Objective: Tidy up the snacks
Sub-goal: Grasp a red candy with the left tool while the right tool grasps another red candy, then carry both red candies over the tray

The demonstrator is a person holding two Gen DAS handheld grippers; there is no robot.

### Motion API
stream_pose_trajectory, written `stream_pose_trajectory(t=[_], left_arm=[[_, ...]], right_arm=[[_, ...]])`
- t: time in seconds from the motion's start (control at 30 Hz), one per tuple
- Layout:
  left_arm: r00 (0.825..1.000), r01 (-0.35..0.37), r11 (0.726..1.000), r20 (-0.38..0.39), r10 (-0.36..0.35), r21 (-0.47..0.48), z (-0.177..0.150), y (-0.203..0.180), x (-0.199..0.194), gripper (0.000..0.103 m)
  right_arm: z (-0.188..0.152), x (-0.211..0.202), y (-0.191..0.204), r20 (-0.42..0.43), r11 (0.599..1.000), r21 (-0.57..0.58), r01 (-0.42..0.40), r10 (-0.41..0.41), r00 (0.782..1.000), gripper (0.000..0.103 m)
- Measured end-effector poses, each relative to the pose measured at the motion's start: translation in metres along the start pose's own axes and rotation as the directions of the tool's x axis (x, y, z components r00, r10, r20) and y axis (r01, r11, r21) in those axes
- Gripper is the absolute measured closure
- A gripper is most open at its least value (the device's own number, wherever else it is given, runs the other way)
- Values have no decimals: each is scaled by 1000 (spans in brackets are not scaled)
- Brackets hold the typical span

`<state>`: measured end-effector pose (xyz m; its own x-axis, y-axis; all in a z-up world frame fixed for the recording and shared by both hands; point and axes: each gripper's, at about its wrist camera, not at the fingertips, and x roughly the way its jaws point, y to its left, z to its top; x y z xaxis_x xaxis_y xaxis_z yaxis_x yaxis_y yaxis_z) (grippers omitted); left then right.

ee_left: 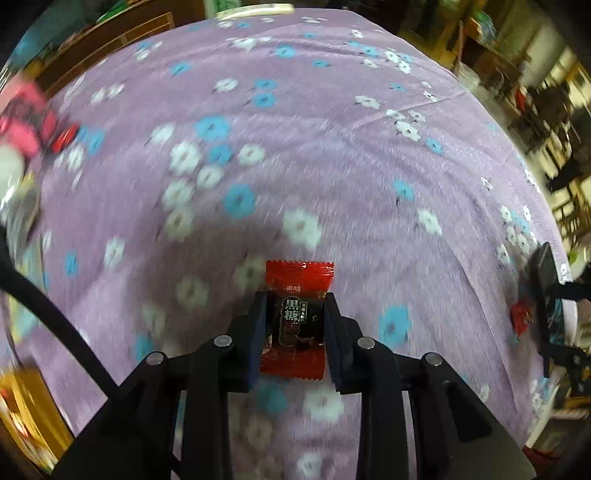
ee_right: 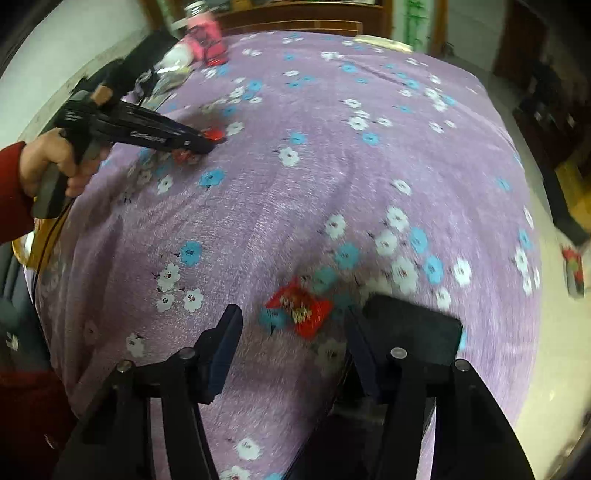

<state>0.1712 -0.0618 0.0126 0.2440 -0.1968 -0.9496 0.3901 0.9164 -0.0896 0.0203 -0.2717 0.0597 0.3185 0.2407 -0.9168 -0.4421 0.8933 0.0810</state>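
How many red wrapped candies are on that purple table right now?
3. One candy is clamped in the left tool; a second candy lies on the cloth before the open right tool; a blurry third candy seems to sit by the pink container. More may be hidden.

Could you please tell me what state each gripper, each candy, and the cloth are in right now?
left gripper: shut on the red-and-black candy.
red-and-black candy: held between the fingers, lifted above the cloth.
right gripper: open, empty, hovering over the loose red candy.
loose red candy: lying flat on the cloth, not gripped.
purple floral cloth: spread over the table, slightly wrinkled.
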Motion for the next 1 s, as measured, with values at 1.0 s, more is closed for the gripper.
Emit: stream_pose_trajectory(t=[1.0], left_arm=[[995, -83, 953, 32, 97, -290, -113, -21, -47, 75]], right_arm=[[9, 10, 30, 77, 983, -11, -182, 183, 980, 87]])
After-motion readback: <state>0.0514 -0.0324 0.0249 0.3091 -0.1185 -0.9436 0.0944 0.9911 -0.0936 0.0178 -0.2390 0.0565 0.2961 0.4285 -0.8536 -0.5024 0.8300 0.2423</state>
